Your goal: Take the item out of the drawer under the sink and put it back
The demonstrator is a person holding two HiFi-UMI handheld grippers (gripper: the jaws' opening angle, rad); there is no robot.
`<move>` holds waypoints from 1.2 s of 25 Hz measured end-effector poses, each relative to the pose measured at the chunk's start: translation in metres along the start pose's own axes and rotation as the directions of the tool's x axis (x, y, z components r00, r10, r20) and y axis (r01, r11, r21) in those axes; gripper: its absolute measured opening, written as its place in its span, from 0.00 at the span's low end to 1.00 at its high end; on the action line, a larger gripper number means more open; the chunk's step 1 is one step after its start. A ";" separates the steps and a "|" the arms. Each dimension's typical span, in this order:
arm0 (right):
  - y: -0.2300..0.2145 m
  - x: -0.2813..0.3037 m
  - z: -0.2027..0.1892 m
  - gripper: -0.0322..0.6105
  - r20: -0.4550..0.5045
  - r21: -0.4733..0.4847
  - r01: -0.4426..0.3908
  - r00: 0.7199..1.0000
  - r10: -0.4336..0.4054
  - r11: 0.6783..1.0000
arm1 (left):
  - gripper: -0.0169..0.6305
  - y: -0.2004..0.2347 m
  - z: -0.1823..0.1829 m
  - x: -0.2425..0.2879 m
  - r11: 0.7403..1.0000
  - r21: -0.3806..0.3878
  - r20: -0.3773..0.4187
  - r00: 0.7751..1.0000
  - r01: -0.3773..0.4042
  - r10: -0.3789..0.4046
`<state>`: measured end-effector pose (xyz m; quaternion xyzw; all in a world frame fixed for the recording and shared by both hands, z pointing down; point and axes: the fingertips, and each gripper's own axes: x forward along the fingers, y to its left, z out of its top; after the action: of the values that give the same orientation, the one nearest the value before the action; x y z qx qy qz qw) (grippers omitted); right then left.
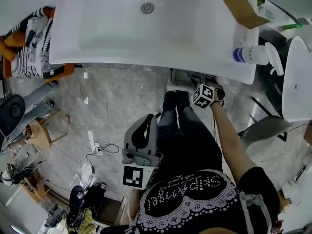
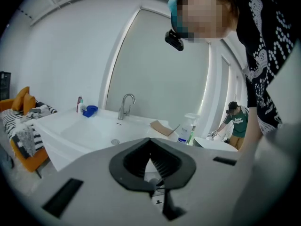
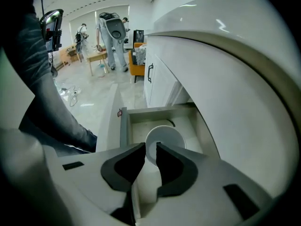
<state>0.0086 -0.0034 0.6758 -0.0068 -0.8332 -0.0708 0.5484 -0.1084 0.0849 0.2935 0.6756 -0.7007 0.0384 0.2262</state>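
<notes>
In the right gripper view an open drawer (image 3: 141, 115) juts out from under the white sink (image 3: 225, 65). A white cup (image 3: 165, 136) hangs over the drawer, and my right gripper (image 3: 150, 148) is shut on its near wall, one pad inside and one outside. In the head view that gripper's marker cube (image 1: 204, 95) sits just below the front edge of the sink (image 1: 146, 48); its jaws are hidden there. My left gripper (image 1: 145, 121) hangs low beside the person's legs, pointing up, away from the drawer. It is shut with nothing between its pads (image 2: 162, 166).
On the sink's right rim stand a spray bottle (image 1: 253, 55) and a piece of cardboard (image 1: 239, 4). A faucet (image 2: 126, 105) rises at the back. An orange seat with a striped cloth (image 1: 29, 48) stands left. Cables (image 1: 97, 150) lie on the marble floor.
</notes>
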 end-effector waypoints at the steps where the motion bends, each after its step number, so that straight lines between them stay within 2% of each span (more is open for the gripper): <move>1: 0.002 0.000 0.001 0.16 0.001 -0.012 -0.008 1.000 0.008 1.000 | 0.03 0.001 -0.001 0.000 1.000 -0.003 0.001 1.000 -0.007 0.007; 5: 0.008 -0.003 0.005 0.16 -0.001 -0.043 -0.030 1.000 0.030 0.999 | 0.03 -0.002 0.003 0.000 0.999 0.031 0.054 0.998 0.014 -0.016; 8: 0.011 -0.002 0.004 0.16 -0.005 -0.033 -0.031 1.000 0.031 0.999 | 0.03 0.000 -0.002 0.002 1.000 -0.015 0.010 1.000 -0.014 0.014; 11: 0.009 0.003 0.000 0.16 -0.016 -0.034 -0.035 0.999 0.035 0.999 | 0.03 -0.003 -0.001 0.003 1.000 -0.002 0.035 0.999 -0.001 0.001; 14: 0.008 0.009 -0.003 0.16 -0.037 -0.062 -0.047 0.998 0.045 0.997 | 0.03 -0.001 -0.004 0.004 1.000 -0.018 0.009 1.000 -0.022 0.022; 18: 0.005 0.017 -0.006 0.16 -0.059 -0.042 -0.053 0.997 0.050 0.998 | 0.03 0.001 -0.001 0.002 1.000 0.002 0.056 0.998 -0.018 0.018; 24: 0.005 0.028 -0.007 0.16 -0.090 -0.060 -0.054 0.995 0.048 0.997 | 0.03 0.007 -0.004 0.001 0.999 -0.016 0.040 0.998 -0.037 0.038; 27: 0.003 0.031 -0.009 0.10 -0.122 -0.043 -0.045 0.992 0.039 0.998 | 0.03 0.012 -0.004 -0.002 0.999 -0.018 0.040 0.998 -0.041 0.041; 30: -0.003 0.028 -0.006 0.09 -0.107 -0.024 -0.022 0.994 0.019 0.999 | 0.03 0.014 -0.007 -0.003 0.998 -0.032 0.027 0.998 -0.050 0.051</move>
<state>0.0029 -0.0092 0.7036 -0.0184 -0.8016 -0.0758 0.5927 -0.1197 0.0913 0.3017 0.6545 -0.7211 0.0238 0.2261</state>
